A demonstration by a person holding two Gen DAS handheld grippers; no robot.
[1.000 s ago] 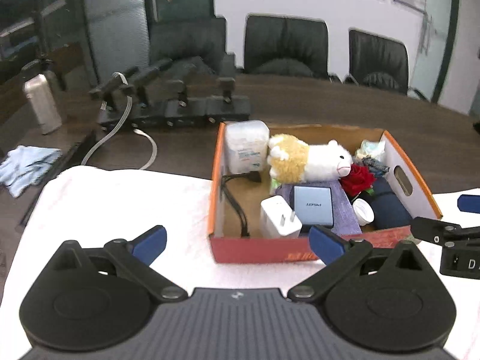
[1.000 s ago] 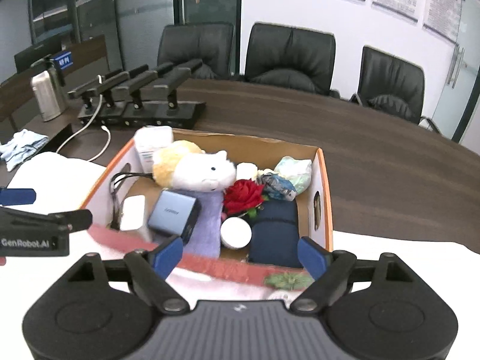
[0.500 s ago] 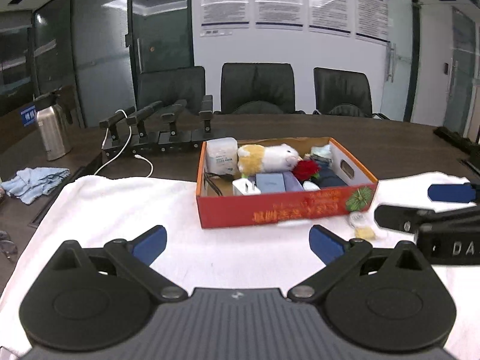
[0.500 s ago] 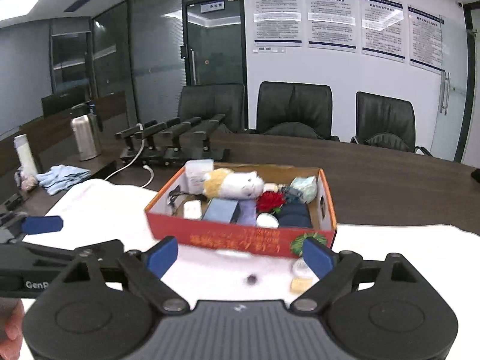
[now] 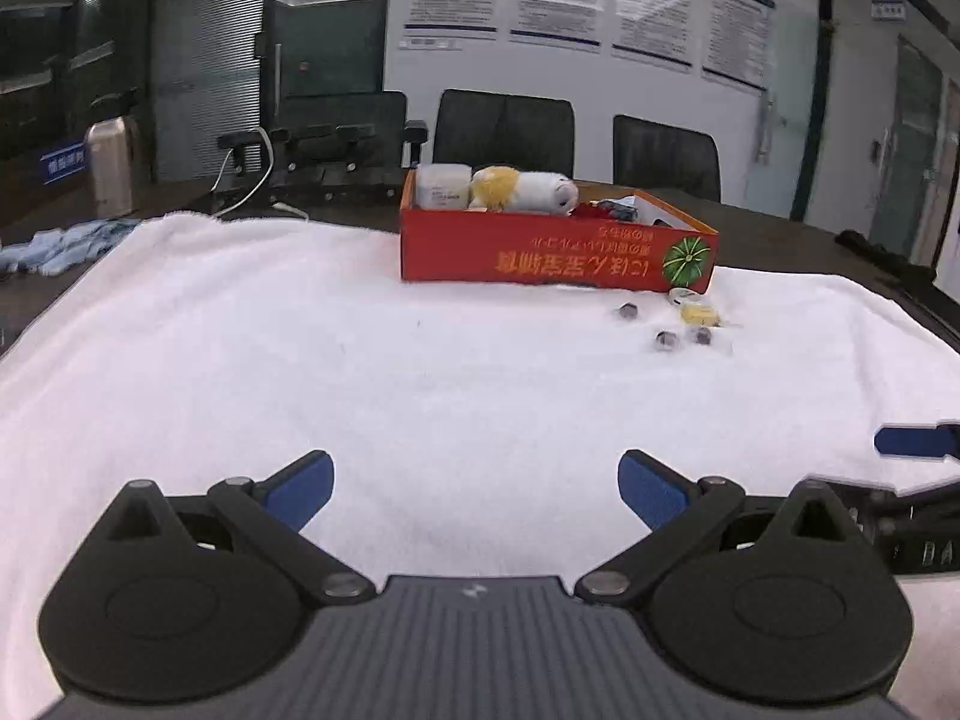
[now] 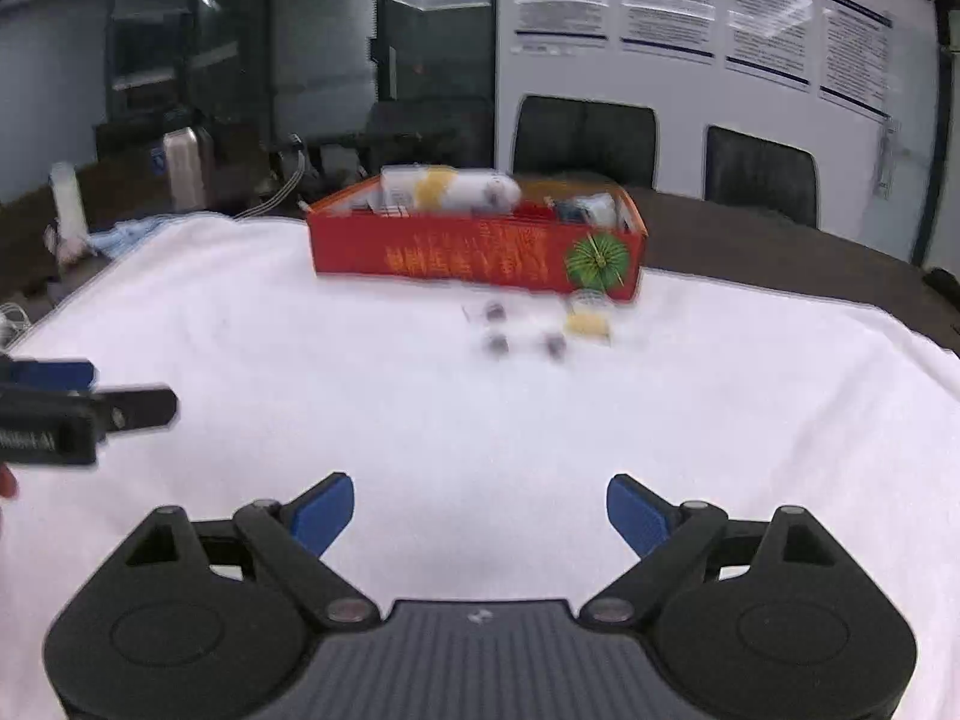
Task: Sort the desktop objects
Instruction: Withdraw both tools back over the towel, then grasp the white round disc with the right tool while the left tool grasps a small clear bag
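Your left gripper (image 5: 474, 489) is spread wide, nothing between the blue pads, low over the white towel (image 5: 300, 360). Your right gripper (image 6: 480, 513) is also spread wide and empty, same towel under it. Each one shows at the edge of the other's view, side by side and apart.

The red box (image 5: 558, 252) sits on the far part of the towel, well ahead of both your grippers, printed side facing you with a green round mark at its right end. Inside it: a plush toy (image 5: 522, 187) lying along the back, a white container (image 5: 443, 185) at the back left touching the plush, other small bits to the right too small to tell.

Loose items on the towel just in front of the box's right end: a small yellow piece (image 5: 699, 315), a round white item (image 5: 683, 296) beside it, and three small dark pieces (image 5: 666, 339) near them. Right view is motion-blurred.

Behind: dark table, black chairs (image 5: 504, 129), metal flask (image 5: 110, 168) at far left, light blue cloth (image 5: 66, 243) beside the towel's left edge
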